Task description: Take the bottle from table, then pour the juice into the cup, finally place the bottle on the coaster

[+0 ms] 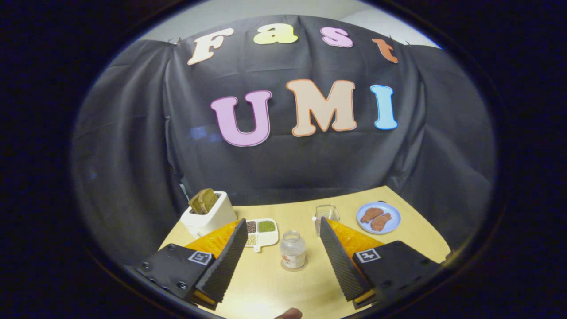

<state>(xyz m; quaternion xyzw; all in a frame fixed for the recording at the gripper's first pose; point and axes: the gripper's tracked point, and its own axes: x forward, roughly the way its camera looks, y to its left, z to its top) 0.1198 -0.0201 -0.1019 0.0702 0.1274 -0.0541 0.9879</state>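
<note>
A small clear bottle [293, 249] with a little brownish juice at its bottom stands upright on the yellow table [274, 288]. A pale round coaster [293, 267] seems to lie under its base. The bottle is between my two fingers and slightly below their tips, touching neither. My gripper [282, 220] is open wide with nothing in it. A clear cup [327, 213] stands just beyond the tip of the right finger.
A white toaster [208, 215] with bread in it stands beyond the left finger. A white tray [261, 231] of beans lies beside it. A blue plate [379, 217] with brown pieces sits right of the cup. A person's fingertip [288, 314] shows close below.
</note>
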